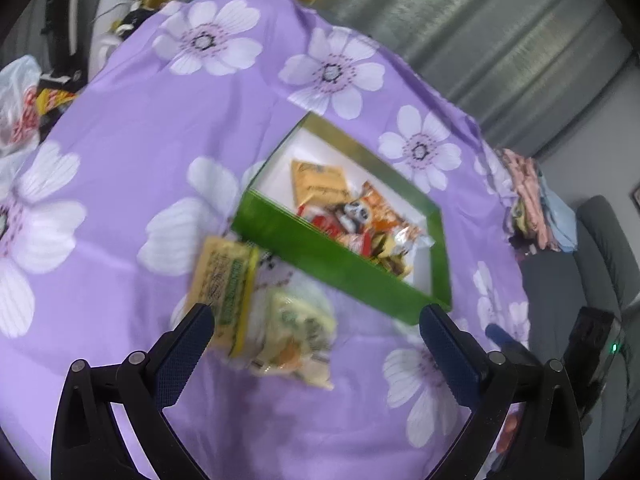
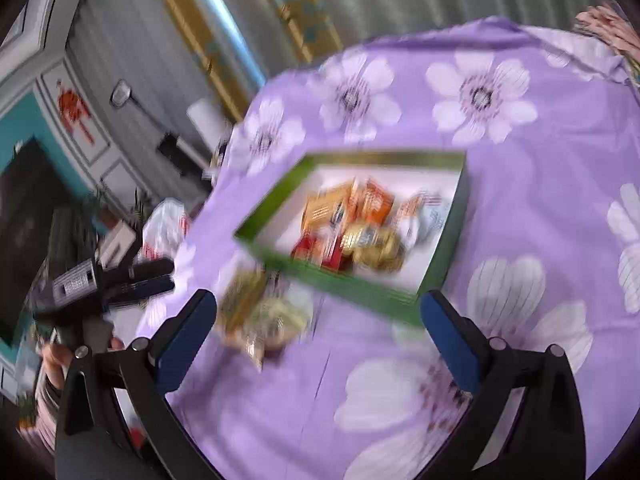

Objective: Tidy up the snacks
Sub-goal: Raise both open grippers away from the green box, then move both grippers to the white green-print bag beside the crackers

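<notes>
A green box (image 1: pixel 332 264) with a white inside lies on the purple flowered cloth and holds several snack packets (image 1: pixel 356 216). Two packets lie loose on the cloth in front of it: a yellow-orange one (image 1: pixel 224 292) and a pale one (image 1: pixel 300 336). My left gripper (image 1: pixel 316 340) is open and empty, hovering above the loose packets. In the right wrist view the box (image 2: pixel 360 292) and the blurred loose packets (image 2: pixel 260 312) show too. My right gripper (image 2: pixel 320 320) is open and empty above them. The left gripper also shows in the right wrist view (image 2: pixel 152 276) at the left edge.
The cloth-covered table (image 1: pixel 160 160) drops off at its far and right edges. A white plastic bag (image 1: pixel 20 100) lies at the left. Folded clothes (image 1: pixel 532 204) are piled at the right edge. A grey corrugated wall stands behind.
</notes>
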A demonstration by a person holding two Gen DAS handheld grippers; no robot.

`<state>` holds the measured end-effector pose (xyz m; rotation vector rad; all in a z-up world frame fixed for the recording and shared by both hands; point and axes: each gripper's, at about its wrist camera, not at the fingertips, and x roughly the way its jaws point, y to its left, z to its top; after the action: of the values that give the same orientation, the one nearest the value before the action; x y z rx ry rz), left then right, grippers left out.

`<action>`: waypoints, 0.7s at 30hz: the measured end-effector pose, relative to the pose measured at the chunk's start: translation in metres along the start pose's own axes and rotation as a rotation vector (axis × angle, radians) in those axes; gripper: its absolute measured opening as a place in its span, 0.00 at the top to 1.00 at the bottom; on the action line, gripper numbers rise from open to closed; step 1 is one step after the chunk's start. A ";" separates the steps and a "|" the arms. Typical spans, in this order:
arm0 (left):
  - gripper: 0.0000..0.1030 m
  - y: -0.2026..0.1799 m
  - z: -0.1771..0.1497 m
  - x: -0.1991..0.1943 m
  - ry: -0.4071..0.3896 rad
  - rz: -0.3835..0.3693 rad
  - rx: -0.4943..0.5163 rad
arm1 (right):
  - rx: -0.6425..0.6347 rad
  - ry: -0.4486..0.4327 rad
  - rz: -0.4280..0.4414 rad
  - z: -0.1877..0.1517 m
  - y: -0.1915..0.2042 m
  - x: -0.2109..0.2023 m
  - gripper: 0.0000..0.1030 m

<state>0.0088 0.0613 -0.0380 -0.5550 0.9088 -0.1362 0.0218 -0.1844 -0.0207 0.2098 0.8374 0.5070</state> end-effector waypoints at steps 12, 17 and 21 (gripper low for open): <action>0.01 0.022 -0.051 0.009 0.020 0.112 0.075 | -0.066 0.195 0.037 -0.063 0.032 0.054 0.01; 0.01 0.024 -0.059 0.010 -0.020 0.109 0.129 | -0.127 0.212 0.049 -0.068 0.046 0.072 0.01; 0.01 0.025 -0.060 0.015 -0.026 0.063 0.146 | -0.175 0.213 0.049 -0.070 0.055 0.085 0.01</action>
<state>-0.0316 0.0531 -0.0905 -0.3915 0.8819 -0.1371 -0.0024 -0.0956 -0.1021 0.0147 0.9914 0.6535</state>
